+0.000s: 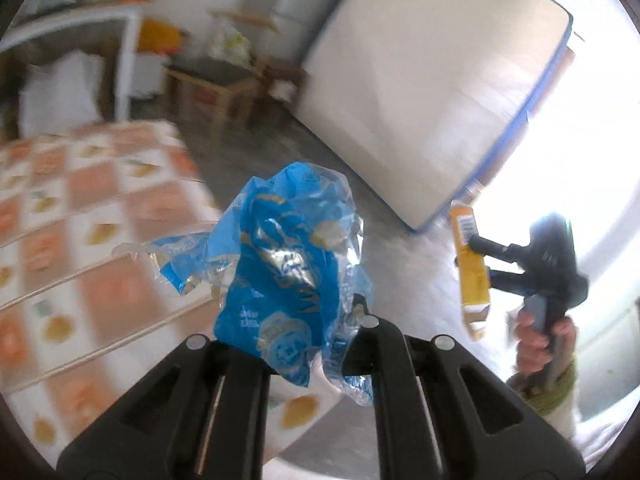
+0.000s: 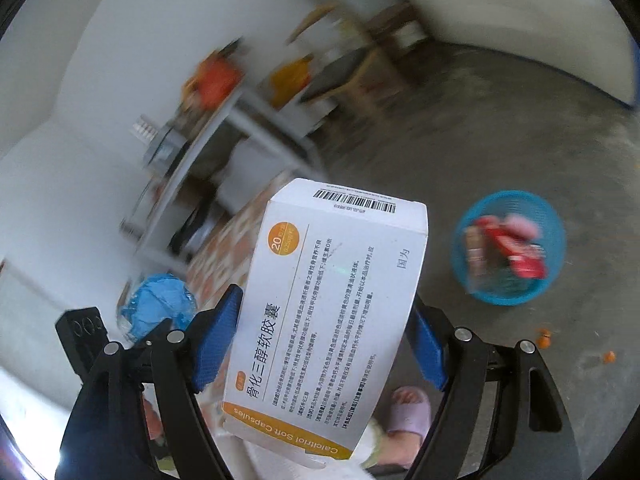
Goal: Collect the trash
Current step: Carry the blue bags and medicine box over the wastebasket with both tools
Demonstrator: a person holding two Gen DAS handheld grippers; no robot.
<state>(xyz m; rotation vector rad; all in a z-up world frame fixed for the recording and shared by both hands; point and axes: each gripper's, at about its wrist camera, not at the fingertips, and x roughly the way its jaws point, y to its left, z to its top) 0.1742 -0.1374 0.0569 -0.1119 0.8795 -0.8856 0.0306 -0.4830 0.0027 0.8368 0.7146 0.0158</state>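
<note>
Left gripper (image 1: 320, 360), jaws nearly closed, pinches a crumpled blue plastic wrapper (image 1: 280, 276) that stands up above its fingers. Behind and to the left of the wrapper lies a table covered by an orange-and-white patterned cloth (image 1: 80, 240); to the right, a large pale mattress with blue edging (image 1: 420, 92) leans upright over the grey floor. Right gripper (image 2: 320, 340) clamps a white medicine box (image 2: 324, 312) between its 2 blue pads (image 2: 218, 336), the jaws spread wide across the box's width. One box end carries a barcode, the other an orange band printed "Calcitriol Soft Capsules". In the left wrist view the same box shows its orange side, with a hand (image 1: 544, 340) on the gripper handle. On the concrete floor (image 2: 500, 140), right of the box, stands a blue mesh basket (image 2: 508, 248) containing red and other packaging. A foot in a pink slipper (image 2: 408, 412) appears below the box.
</note>
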